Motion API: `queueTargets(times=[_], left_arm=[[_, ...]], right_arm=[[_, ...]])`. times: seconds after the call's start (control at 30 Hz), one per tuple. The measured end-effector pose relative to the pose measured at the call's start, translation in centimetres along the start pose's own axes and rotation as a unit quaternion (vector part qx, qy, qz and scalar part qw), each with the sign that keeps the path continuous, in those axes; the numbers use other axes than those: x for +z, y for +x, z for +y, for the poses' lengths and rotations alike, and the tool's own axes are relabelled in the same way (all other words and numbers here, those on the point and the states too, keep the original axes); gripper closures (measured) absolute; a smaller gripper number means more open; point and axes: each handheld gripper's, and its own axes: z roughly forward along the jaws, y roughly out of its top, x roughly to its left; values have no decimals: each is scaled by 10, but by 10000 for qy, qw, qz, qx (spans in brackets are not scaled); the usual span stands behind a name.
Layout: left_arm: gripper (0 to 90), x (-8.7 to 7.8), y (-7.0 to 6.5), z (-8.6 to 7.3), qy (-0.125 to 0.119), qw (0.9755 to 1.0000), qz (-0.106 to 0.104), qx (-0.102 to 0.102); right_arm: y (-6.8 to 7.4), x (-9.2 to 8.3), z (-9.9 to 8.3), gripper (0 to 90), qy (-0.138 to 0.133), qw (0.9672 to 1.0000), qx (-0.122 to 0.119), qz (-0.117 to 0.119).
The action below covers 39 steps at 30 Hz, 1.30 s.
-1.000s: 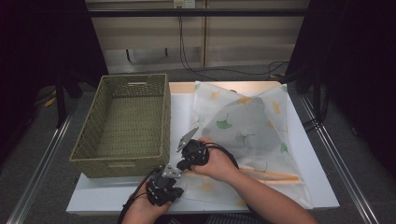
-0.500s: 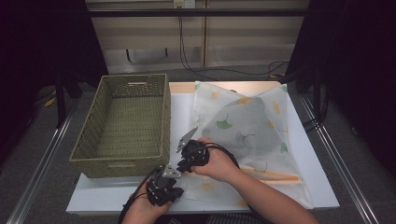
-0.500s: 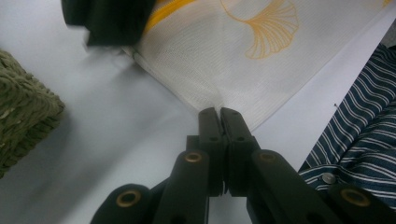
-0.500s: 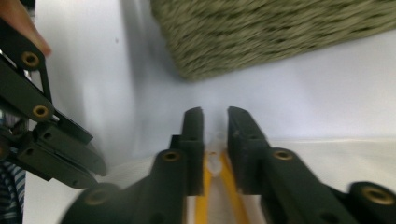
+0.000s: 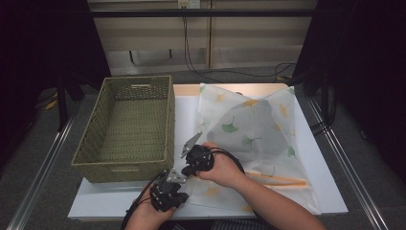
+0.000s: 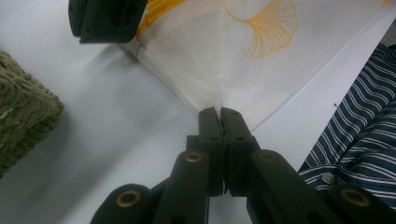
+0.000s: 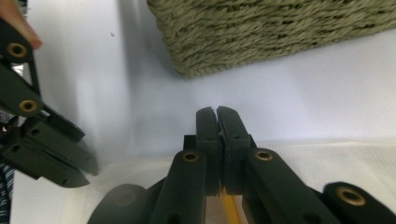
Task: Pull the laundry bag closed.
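High view first: the cloth [image 5: 258, 139], white with ginkgo leaves and an orange edge stripe, lies spread over the right half of the white worktop [image 5: 330, 187], its near left corner down at the lower centre of the frame. Both hands meet there, the left hand-held gripper [image 5: 178, 176] lower and the right hand-held gripper [image 5: 190, 143] just above it, close beside the woven basket [image 5: 129, 127] that fills the left centre of the frame

Left gripper view: jaws pressed together at the middle of the frame, pinching the cloth's [image 6: 233, 51] corner tip, fabric fanning away toward the top. The other hand-held gripper [image 6: 105, 21] hangs in the upper left, right by the orange stripe; a striped sleeve [image 6: 355, 135] sits at the right edge

Right gripper view: these jaws have just snapped shut again, meeting at mid-frame over the cloth's [image 7: 327, 163] hem, and whether any fabric sits between the pads I cannot tell. The basket [image 7: 280, 32] wall crosses the top

My read: this is the start of a fold. To do it well, confirm the right side truly has the hem before lifting, keep both pinches firm, raise the edge together and carry it evenly across, clear of the basket
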Motion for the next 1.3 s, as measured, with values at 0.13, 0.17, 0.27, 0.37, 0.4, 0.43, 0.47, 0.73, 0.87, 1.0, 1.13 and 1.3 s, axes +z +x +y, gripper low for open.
queueTargets(times=[0.13,0.17,0.27,0.37,0.4,0.43,0.47,0.73,0.87,1.0,1.13,1.3], left_arm=[[884,0,0,0,2,10000,12,9],[884,1,0,0,-22,10000,-1,10],[884,0,0,1,-8,10000,-15,-40],[883,0,-1,1,-6,10000,-21,-62],[883,1,-1,1,-29,9999,-20,-94],[884,1,-1,1,-5,10000,-12,-59],[884,0,-1,1,-6,10000,-15,-62],[884,1,-1,1,-22,10000,-17,-83],[884,1,-2,2,16,10000,37,-42],[884,1,-1,2,13,10000,13,-27],[884,0,-1,1,61,10000,9,38],[884,0,-1,1,74,10000,11,58]], right_arm=[[-1,-7,-2,895,-105,9999,39,5],[-1,-9,-2,895,-149,9999,68,-23],[-1,-17,-3,895,-179,9998,78,-54],[-1,-22,-5,895,-216,9997,80,-44],[-1,-23,-5,895,-200,9998,58,-41],[0,-24,-6,895,-190,9998,72,-54],[1,-25,-7,894,-187,9998,44,-55],[1,-39,-15,900,-280,9994,134,-128],[-1,-38,-16,899,-272,9994,190,-141],[2,-28,-11,755,-248,9996,156,-19],[4,-13,-6,692,-96,9998,160,-37],[7,-2,-7,666,151,9997,166,-50]])
